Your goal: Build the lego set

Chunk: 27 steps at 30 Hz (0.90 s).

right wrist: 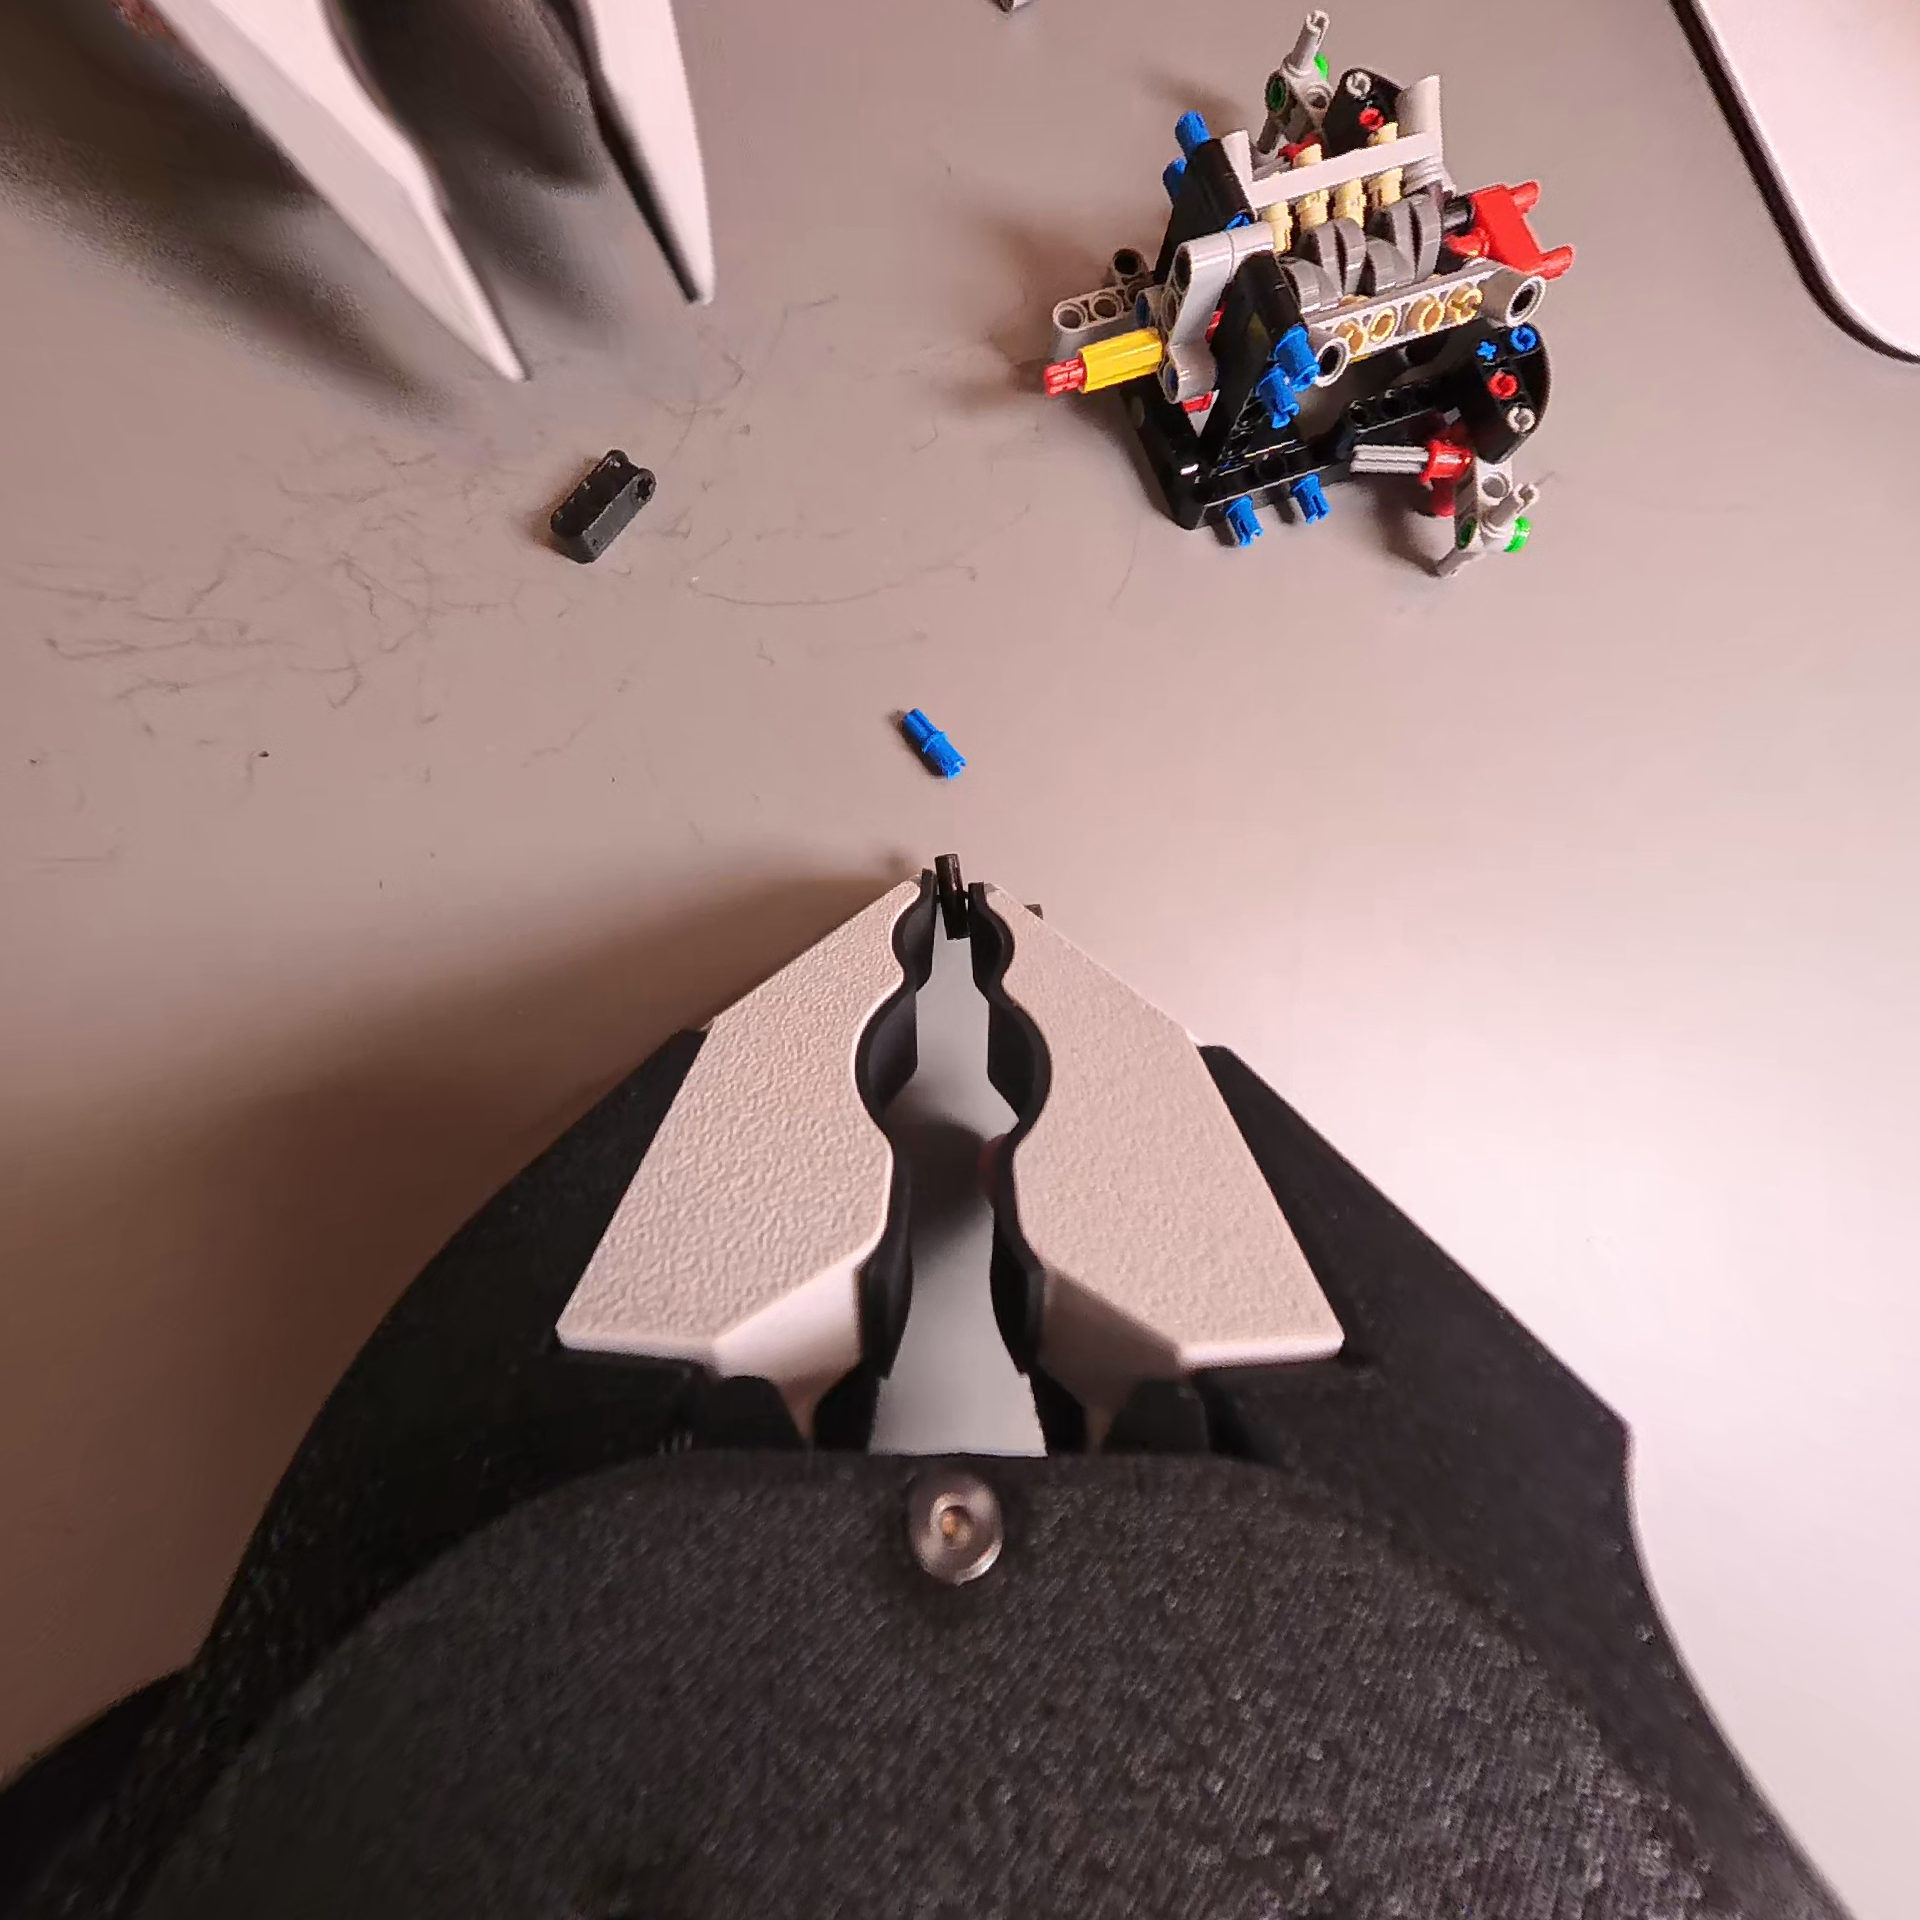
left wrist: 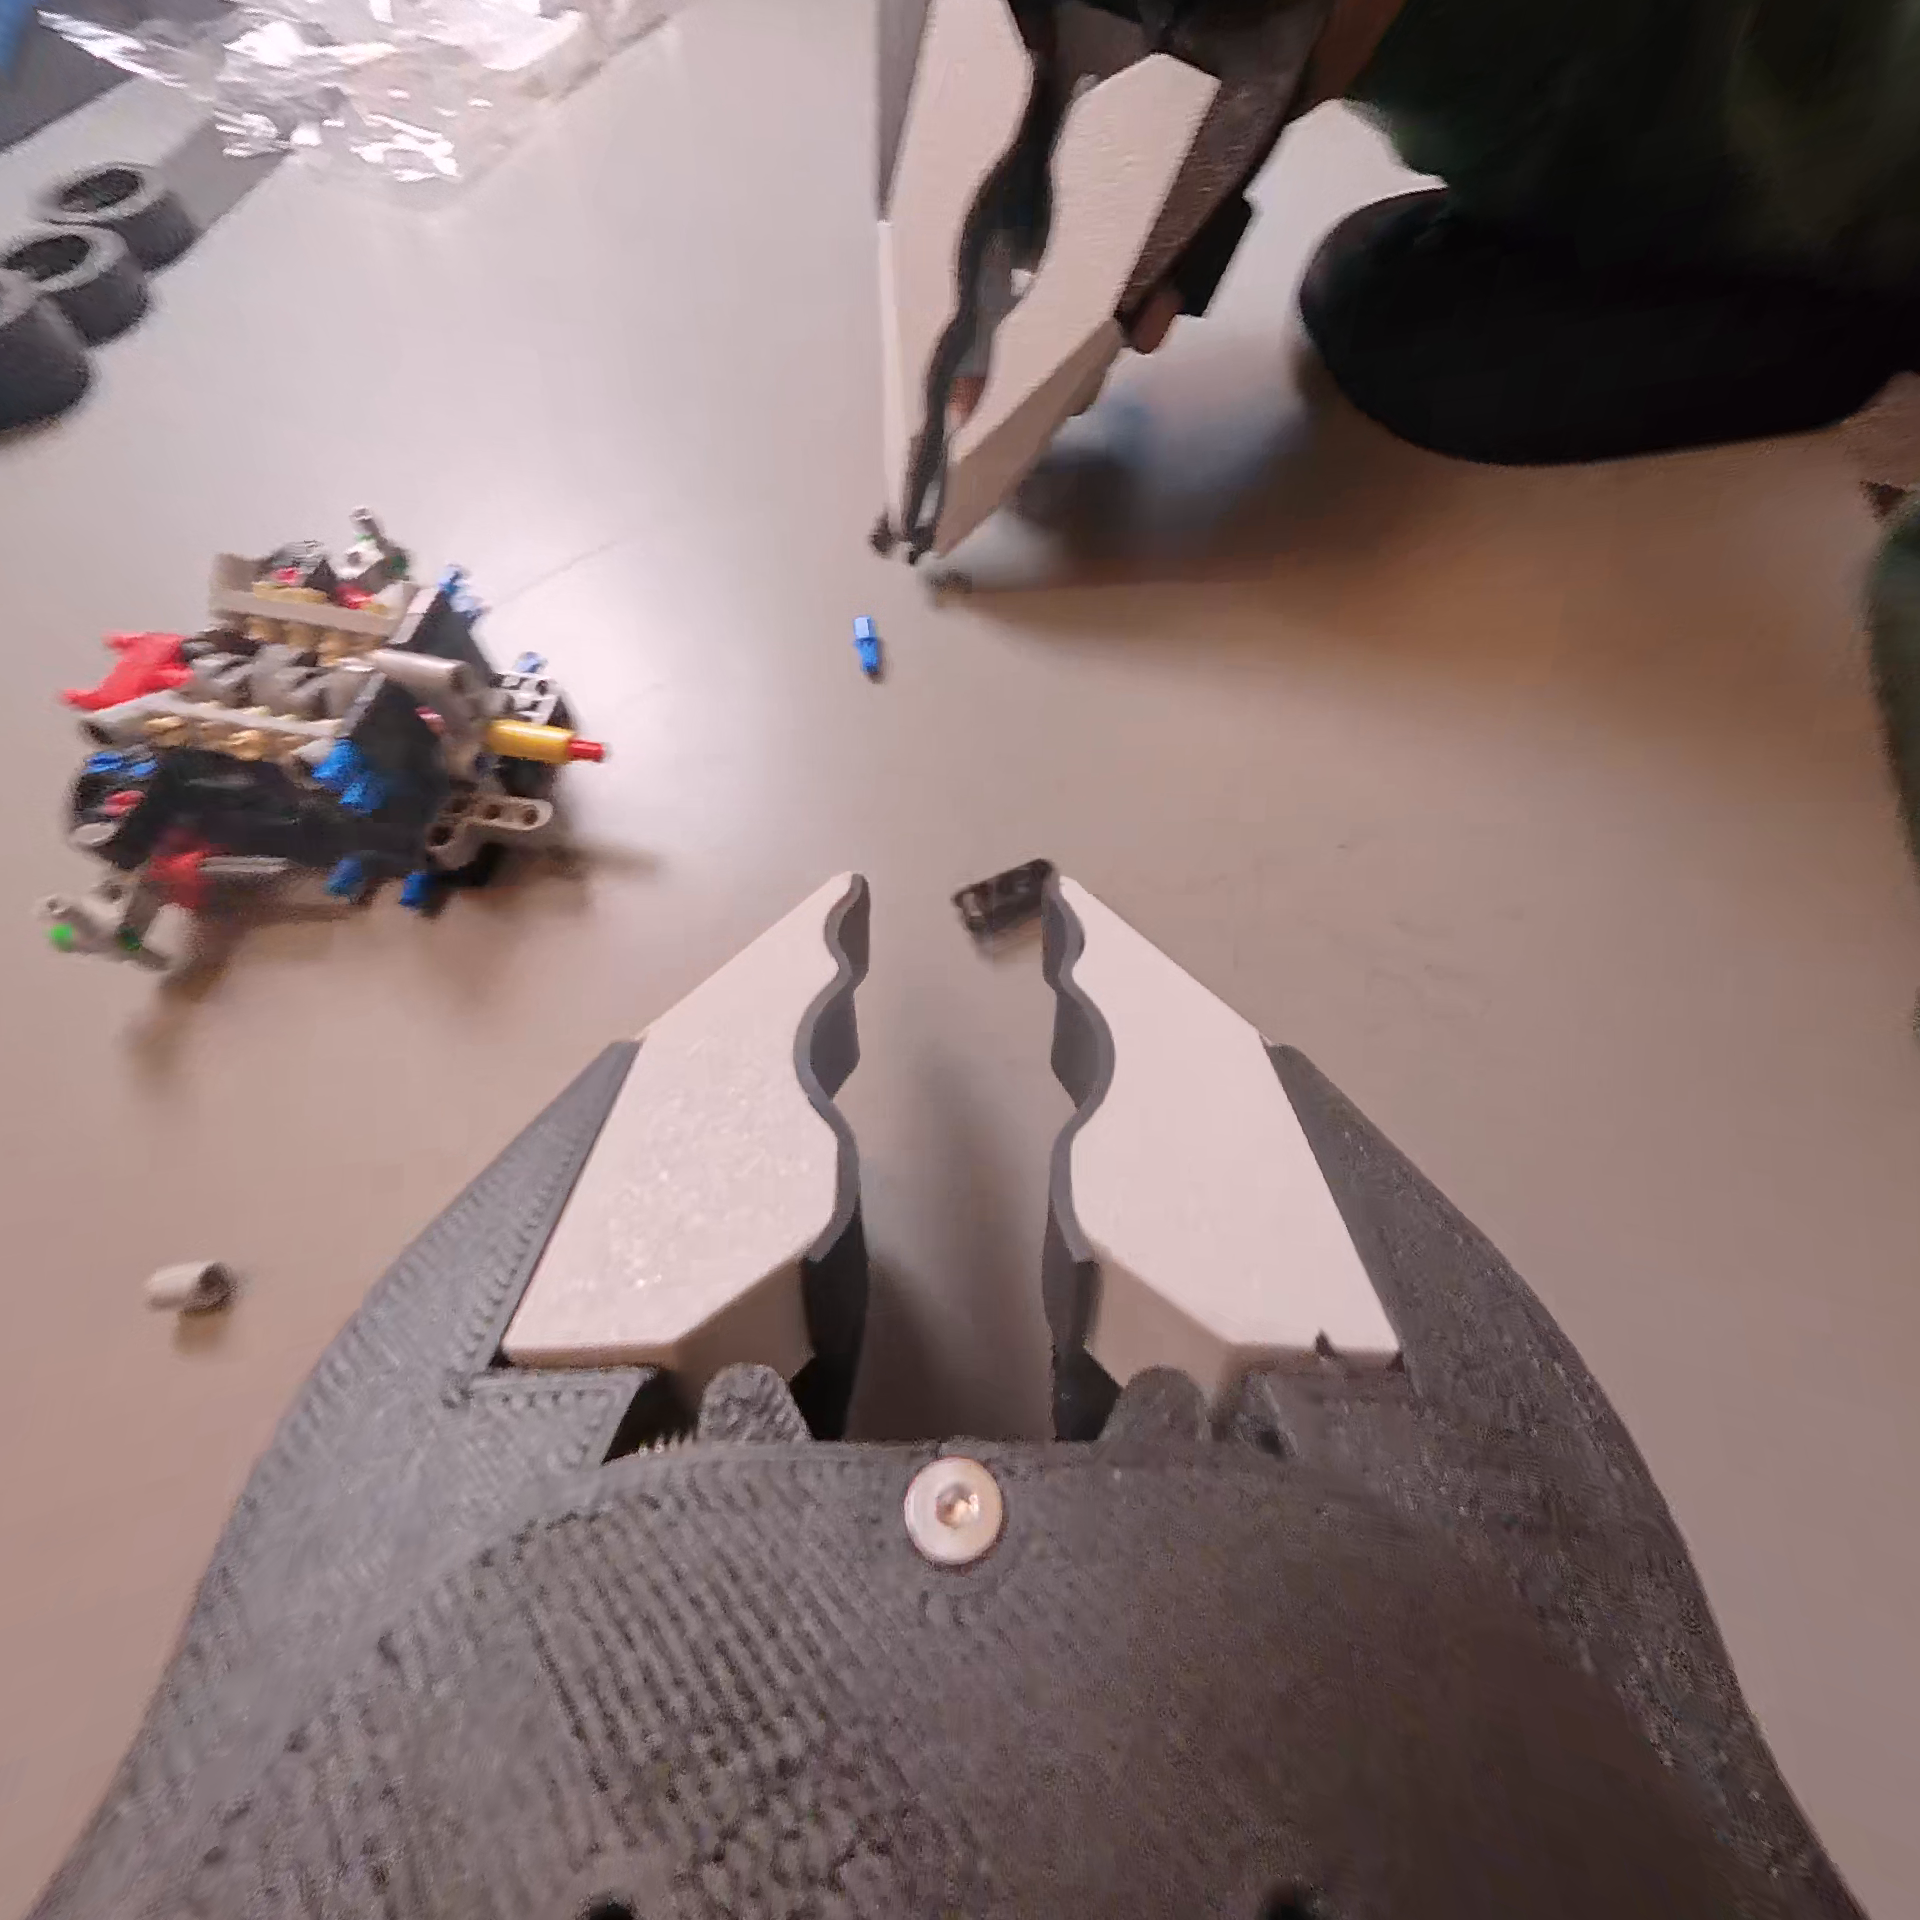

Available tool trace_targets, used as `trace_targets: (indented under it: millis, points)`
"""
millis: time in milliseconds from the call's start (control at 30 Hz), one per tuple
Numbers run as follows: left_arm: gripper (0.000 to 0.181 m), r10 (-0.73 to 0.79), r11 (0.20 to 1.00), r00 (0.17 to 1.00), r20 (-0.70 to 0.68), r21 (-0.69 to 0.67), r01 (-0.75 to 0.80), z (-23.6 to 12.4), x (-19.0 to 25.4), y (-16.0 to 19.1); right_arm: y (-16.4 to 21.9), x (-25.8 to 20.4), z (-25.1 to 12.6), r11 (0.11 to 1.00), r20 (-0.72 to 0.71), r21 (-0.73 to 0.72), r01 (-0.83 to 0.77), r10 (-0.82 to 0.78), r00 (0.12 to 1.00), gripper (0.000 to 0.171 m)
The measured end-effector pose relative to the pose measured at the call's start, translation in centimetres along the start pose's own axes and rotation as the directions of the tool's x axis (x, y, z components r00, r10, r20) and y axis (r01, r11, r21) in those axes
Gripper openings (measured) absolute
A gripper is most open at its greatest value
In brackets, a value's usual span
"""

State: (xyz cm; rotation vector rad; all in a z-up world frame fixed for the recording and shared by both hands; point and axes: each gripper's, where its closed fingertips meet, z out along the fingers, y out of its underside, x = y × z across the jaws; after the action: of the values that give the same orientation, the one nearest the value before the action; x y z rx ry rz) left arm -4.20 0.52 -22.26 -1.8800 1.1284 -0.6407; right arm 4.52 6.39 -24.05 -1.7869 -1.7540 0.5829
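Observation:
A part-built lego model (left wrist: 312, 738) of black, grey, red, blue and yellow pieces sits on the beige table; it also shows in the right wrist view (right wrist: 1340, 312). My left gripper (left wrist: 956, 894) is open and empty, just above a small black beam (left wrist: 1003, 896) lying by its right fingertip. The black beam (right wrist: 603, 506) lies loose in the right wrist view. My right gripper (right wrist: 948, 896) is shut on a small black pin (right wrist: 948, 883) at its tips. A loose blue pin (right wrist: 933, 743) lies just ahead of it, also seen in the left wrist view (left wrist: 868, 644).
Black tyres (left wrist: 62, 281) and clear plastic bags (left wrist: 364, 83) lie at the far left. A small grey connector (left wrist: 192, 1286) lies near left. A person's dark sleeve (left wrist: 1610, 260) is behind the right gripper (left wrist: 914, 540). A white object's edge (right wrist: 1818, 156) is at the right. About 12 cm separates my left fingertips from my right. From my left tips it is roughly 15 cm to the small grey connector (left wrist: 192, 1286); from my right, 20 cm.

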Motion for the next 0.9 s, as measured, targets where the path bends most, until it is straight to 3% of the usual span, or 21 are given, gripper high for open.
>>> trace_targets:
  millis: [67, 200, 500, 667, 900]
  points:
    - [0.042, -0.004, 1.000, 0.997, -0.072, -0.018, 0.003, 0.2, 1.2, 0.2, -0.1, -0.2, 0.1, 1.000, 0.005, 0.004, 0.006, -0.006, 1.000, 0.005]
    - [0.046, 0.043, 0.995, 0.997, -0.072, -0.083, -0.049, 0.9, 1.7, 1.1, -0.5, -0.8, 0.1, 0.999, 0.027, 0.026, 0.032, -0.033, 0.999, 0.005]
    - [0.007, 0.143, 0.978, 0.989, -0.048, -0.144, -0.149, 1.7, 2.3, 1.7, -2.0, -2.4, 0.1, 0.992, 0.081, 0.107, 0.067, -0.075, 0.994, 0.005]
    - [0.007, 0.155, 0.975, 0.986, -0.059, -0.151, -0.162, 1.7, 2.7, 1.7, -2.4, -3.0, 0.2, 0.990, 0.101, 0.127, 0.065, -0.079, 0.992, 0.004]
    - [0.011, 0.107, 0.985, 0.978, -0.178, -0.117, -0.129, 0.7, 4.3, 1.4, -1.8, -4.1, 0.7, 0.991, 0.138, 0.090, 0.099, -0.111, 0.984, 0.005]
